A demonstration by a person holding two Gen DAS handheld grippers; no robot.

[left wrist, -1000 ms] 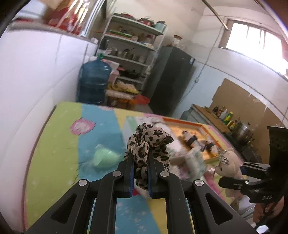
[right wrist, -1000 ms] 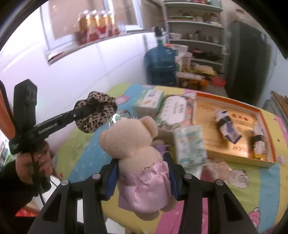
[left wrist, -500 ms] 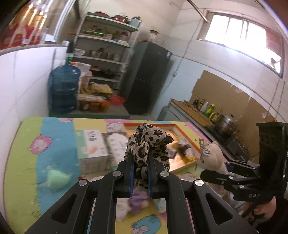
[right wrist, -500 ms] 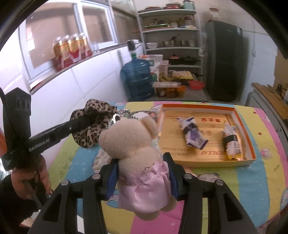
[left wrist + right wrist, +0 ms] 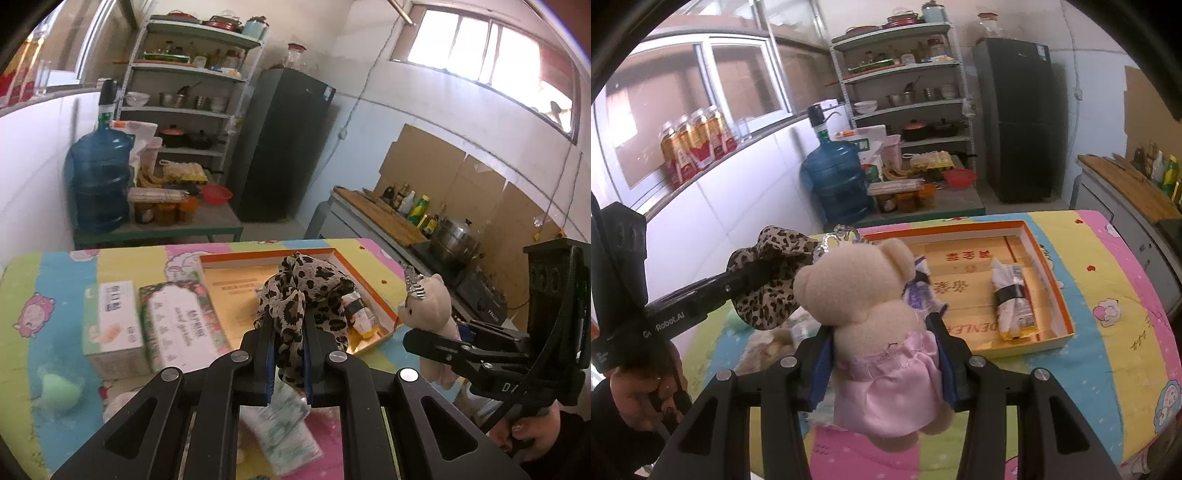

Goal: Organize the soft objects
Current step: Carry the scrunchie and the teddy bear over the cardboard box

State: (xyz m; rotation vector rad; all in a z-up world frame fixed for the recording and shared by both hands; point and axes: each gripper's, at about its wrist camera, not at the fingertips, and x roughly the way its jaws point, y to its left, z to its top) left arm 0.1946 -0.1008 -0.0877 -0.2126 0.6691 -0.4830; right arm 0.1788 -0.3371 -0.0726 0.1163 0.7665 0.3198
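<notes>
Scrunchie pinched in left jaws, teddy clamped in right, tissue boxes left-view only.

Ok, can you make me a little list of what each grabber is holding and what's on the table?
left hand-held gripper: shut on the leopard-print cloth
right hand-held gripper: shut on the teddy bear in a pink dress
both toys: held up above the table
orange-rimmed box: open, lying on the table, two snack packets inside
tissue boxes: two, side by side left of the orange-rimmed box
green soft thing: on the table, near the left edge, blurry
</notes>
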